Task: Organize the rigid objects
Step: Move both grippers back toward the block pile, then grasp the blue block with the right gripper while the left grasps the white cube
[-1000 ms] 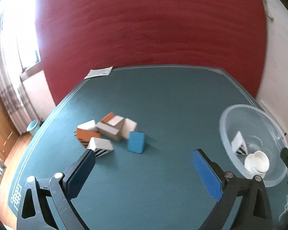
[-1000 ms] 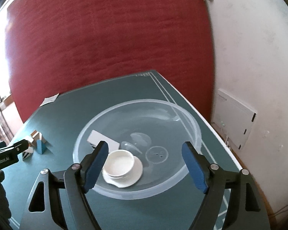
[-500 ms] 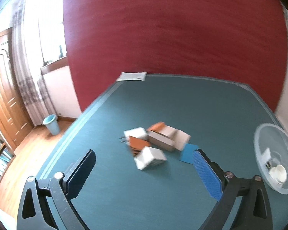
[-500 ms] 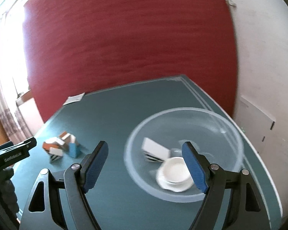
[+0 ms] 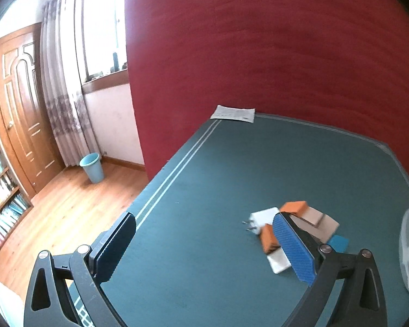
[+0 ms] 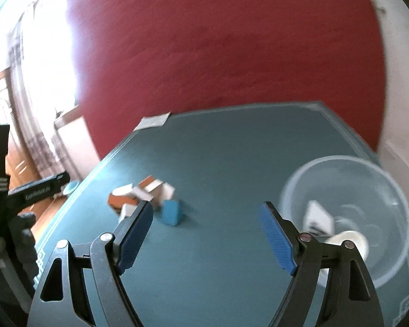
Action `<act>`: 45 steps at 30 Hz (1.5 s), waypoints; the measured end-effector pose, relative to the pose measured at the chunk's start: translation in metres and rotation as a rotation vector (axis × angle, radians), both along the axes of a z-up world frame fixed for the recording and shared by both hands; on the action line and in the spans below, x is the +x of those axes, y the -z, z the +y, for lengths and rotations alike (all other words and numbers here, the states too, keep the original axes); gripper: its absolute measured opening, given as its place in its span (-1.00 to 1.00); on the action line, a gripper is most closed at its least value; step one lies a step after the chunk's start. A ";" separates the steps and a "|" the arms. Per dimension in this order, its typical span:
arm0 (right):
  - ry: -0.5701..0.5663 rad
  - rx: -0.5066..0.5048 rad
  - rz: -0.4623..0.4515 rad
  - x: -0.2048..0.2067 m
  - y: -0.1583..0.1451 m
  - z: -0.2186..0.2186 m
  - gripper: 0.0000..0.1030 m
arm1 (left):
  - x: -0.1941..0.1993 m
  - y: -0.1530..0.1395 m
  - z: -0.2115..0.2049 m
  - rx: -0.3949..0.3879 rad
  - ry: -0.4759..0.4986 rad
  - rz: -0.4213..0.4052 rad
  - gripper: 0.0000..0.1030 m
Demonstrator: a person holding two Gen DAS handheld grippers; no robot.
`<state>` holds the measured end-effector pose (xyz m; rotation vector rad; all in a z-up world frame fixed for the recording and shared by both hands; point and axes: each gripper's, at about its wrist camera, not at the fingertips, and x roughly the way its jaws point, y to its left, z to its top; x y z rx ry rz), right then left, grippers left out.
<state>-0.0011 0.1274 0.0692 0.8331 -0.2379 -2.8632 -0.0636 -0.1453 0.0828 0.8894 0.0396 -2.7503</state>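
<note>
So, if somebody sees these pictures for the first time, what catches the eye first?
Probably the big red wall behind the green table. Next comes the heap of small orange, white and tan boxes left of the table's middle, with a blue box beside it. At the table's right end a clear plastic bowl holds a white box and a white cup.

A deep red wall (image 5: 272, 54) is seen behind the green worktop (image 5: 231, 177). Bright daylight is admitted through a curtained window (image 5: 101, 27). A wooden door (image 5: 16, 103), bookshelves (image 5: 0, 204) and a blue bin (image 5: 92, 167) are set on wood flooring (image 5: 68, 209).

Green-clothed table (image 6: 231, 141) carries a box pile (image 6: 144, 193), clear bowl (image 6: 390, 179) — paper sheet (image 5: 233, 113) at far edge.
</note>
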 end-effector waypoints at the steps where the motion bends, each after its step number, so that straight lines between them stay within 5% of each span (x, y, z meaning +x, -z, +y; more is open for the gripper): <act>1: -0.017 -0.001 -0.017 -0.004 0.004 -0.006 0.58 | -0.003 0.001 -0.003 0.001 -0.003 -0.003 0.98; 11: -0.062 0.039 -0.172 -0.067 0.053 -0.042 0.54 | -0.024 0.020 -0.002 -0.009 0.033 -0.044 0.98; 22: -0.079 0.053 -0.259 -0.115 0.080 -0.067 0.16 | -0.035 0.045 -0.011 0.026 0.029 -0.130 0.98; 27: -0.076 0.082 -0.238 -0.113 0.080 -0.070 -0.13 | -0.037 0.054 -0.009 0.034 0.034 -0.156 0.98; 45: -0.117 0.086 -0.237 -0.079 0.080 -0.035 -0.26 | -0.030 0.082 0.029 0.046 0.192 -0.239 0.98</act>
